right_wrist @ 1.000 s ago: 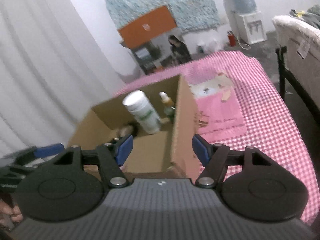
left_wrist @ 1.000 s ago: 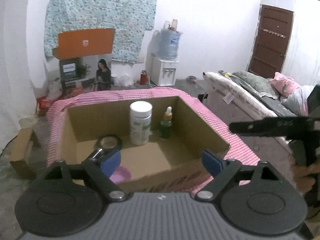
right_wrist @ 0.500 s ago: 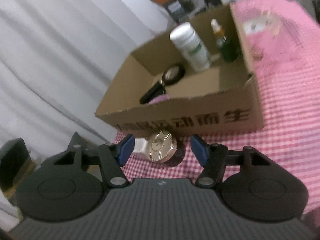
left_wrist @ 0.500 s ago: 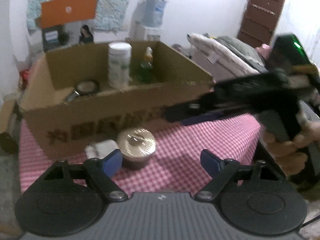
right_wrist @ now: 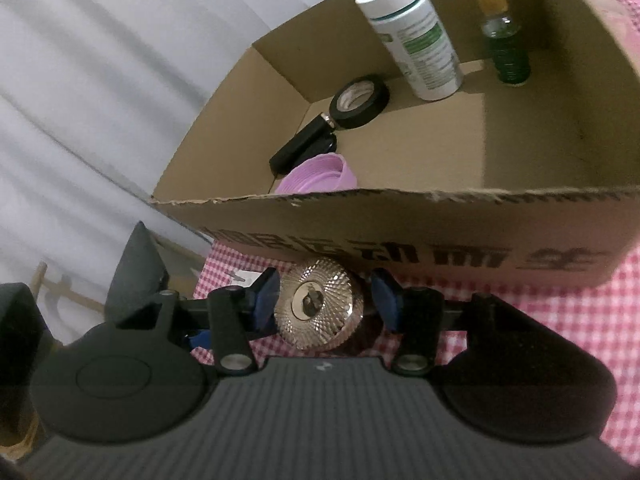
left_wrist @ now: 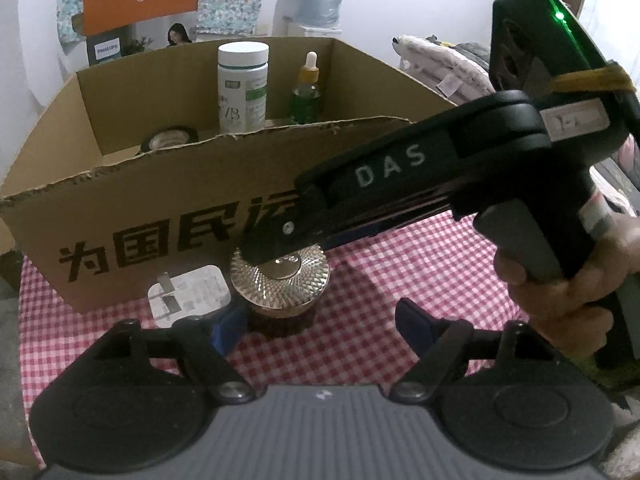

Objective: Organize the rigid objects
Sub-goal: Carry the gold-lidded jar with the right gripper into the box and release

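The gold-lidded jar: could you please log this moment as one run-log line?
right gripper: closing around gold-lidded jar, pads not yet pressing | left gripper: closing, nothing between | jar: on checked cloth before cardboard box

"DAS": white letters on the right gripper [left_wrist: 280,256]. "为国民运": black print on the cardboard box [left_wrist: 160,216] front. "PHILIPS": blue label on a carton [left_wrist: 107,50] at 11 o'clock behind.
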Motion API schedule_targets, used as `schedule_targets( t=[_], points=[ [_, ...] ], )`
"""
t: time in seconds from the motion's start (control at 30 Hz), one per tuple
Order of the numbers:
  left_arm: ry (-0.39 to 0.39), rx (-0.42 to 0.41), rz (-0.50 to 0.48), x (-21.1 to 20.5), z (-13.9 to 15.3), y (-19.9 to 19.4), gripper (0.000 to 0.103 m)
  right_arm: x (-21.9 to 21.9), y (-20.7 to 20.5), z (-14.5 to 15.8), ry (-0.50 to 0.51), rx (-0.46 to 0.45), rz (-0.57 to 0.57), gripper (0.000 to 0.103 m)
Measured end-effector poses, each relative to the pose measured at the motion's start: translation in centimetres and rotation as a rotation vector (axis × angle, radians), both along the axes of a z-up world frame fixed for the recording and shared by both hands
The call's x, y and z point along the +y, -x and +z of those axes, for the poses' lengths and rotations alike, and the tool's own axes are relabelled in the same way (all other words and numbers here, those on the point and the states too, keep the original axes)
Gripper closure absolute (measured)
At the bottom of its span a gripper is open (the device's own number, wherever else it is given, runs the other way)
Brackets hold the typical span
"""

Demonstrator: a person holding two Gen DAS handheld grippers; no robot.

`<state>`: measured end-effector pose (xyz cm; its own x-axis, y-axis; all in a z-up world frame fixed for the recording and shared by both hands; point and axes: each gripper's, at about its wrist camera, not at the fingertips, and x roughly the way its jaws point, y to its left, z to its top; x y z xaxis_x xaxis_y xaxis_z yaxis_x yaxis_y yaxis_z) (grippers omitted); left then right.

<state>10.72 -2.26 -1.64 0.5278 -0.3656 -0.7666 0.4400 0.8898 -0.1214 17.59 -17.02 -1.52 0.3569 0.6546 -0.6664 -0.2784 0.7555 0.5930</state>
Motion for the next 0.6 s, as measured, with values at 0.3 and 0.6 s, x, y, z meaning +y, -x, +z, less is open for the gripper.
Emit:
schedule_targets(
  t=[0.3,0.6],
  points=[
    [0.023,0.006,-0.082,-1.4,0.1,0.7,0.022,-1.4,1.1,0.3,0.037,0.006,-0.008,0.052],
    [-0.054,-0.067,-0.146,-2.9,0.3,1.5,0.022,-5.2,3.2,0.5,0.035,0.022,-0.076,0.052]
  ],
)
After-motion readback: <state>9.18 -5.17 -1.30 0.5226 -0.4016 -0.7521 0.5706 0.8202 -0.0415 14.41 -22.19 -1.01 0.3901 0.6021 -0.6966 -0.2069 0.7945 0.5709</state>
